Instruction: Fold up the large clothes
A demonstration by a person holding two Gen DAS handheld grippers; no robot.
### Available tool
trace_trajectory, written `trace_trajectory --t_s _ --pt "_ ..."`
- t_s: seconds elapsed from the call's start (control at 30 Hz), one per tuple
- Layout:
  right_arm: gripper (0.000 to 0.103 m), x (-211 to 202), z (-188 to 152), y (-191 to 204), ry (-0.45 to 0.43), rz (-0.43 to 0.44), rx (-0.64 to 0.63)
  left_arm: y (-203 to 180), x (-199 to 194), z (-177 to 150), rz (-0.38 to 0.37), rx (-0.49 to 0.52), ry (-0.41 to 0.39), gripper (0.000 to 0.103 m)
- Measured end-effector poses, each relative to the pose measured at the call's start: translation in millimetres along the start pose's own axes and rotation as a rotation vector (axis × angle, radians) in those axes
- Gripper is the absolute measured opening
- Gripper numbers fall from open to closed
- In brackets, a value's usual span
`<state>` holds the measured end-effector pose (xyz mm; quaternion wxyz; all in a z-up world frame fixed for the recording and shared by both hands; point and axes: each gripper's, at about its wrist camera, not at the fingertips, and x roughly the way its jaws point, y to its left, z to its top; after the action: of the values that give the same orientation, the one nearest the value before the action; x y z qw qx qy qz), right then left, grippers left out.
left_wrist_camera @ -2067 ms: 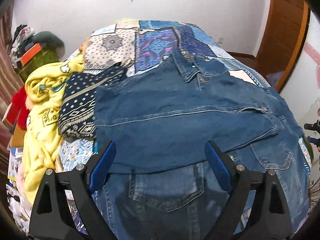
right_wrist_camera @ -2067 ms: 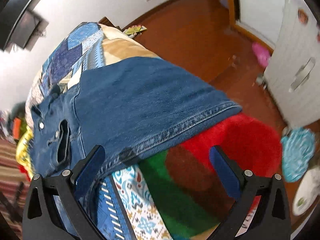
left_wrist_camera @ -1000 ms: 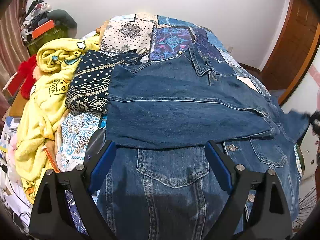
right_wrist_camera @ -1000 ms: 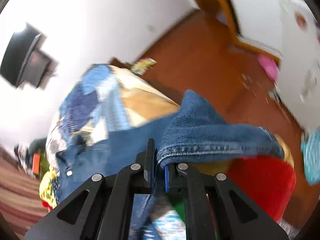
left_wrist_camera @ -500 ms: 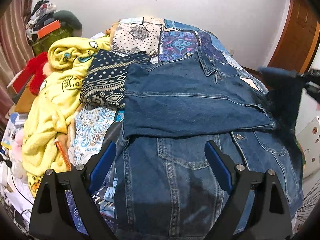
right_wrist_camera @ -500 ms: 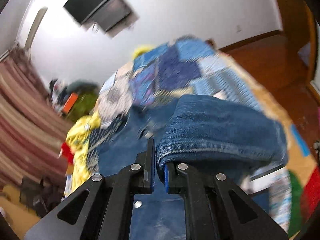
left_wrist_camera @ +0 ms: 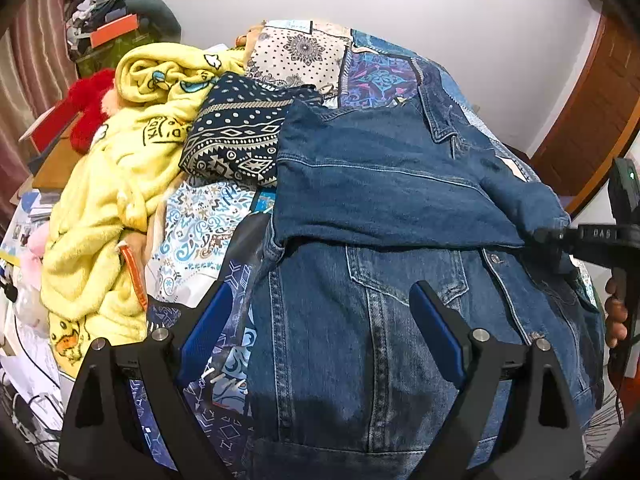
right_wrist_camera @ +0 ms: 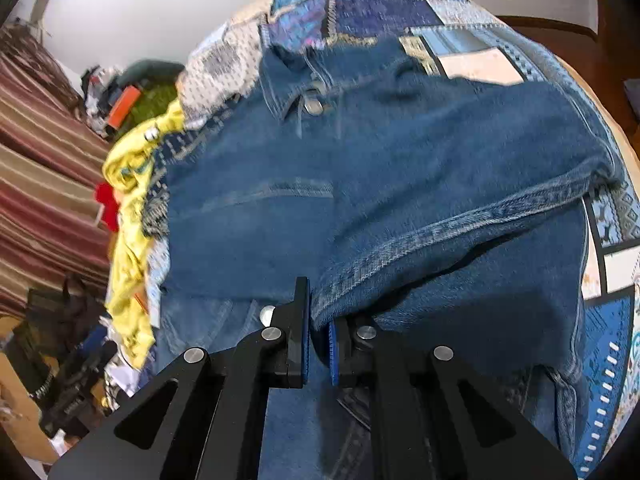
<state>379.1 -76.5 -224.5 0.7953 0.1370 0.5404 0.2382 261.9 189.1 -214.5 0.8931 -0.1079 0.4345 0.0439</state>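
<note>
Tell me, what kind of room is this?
Probably a bedroom: a denim jacket lies on a bed with a patchwork cover, a fluffy yellow blanket heaped beside it, and striped curtains hang nearby.

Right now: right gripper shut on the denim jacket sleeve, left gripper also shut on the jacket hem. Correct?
Not quite. The left gripper is open: in the left wrist view its blue pads stand wide apart above the denim jacket, holding nothing. The right gripper is indeed shut on the sleeve, as the right wrist view shows.
</note>
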Motion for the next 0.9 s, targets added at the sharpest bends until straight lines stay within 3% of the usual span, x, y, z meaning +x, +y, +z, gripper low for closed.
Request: trace_trajectory --t_s 0.2,0.27,0.33,0.4,0.67,0.8,0.9 --pt "0.01 2 -11 3 0.07 -0.079 -0.051 -15 -2 4 0.003 0.038 -0.001 0.09" --pt "0.02 0 -14 3 0.091 -0.087 -0.07 -22 -3 7 0.002 0.057 -0.005 0.09" --pt "0.05 -5 -18 3 0.105 -0.079 -0.088 -34 -5 14 -0.002 0.081 -0.012 0.09" --pt "0.061 -14 -22 3 0.089 -0.072 -0.106 -47 -6 20 -0.007 0.108 -0.02 0.09" --pt "0.063 -76 -24 -26 -0.092 -0.147 -0.13 -139 -8 58 -0.083 0.291 -0.063 0.09" --pt "0.067 -106 -22 -49 -0.192 -0.231 -0.103 -197 1 74 -0.203 0.362 -0.055 0.09" --pt "0.073 -122 -22 -77 -0.232 -0.239 -0.037 -239 12 83 -0.28 0.415 -0.033 0.09"
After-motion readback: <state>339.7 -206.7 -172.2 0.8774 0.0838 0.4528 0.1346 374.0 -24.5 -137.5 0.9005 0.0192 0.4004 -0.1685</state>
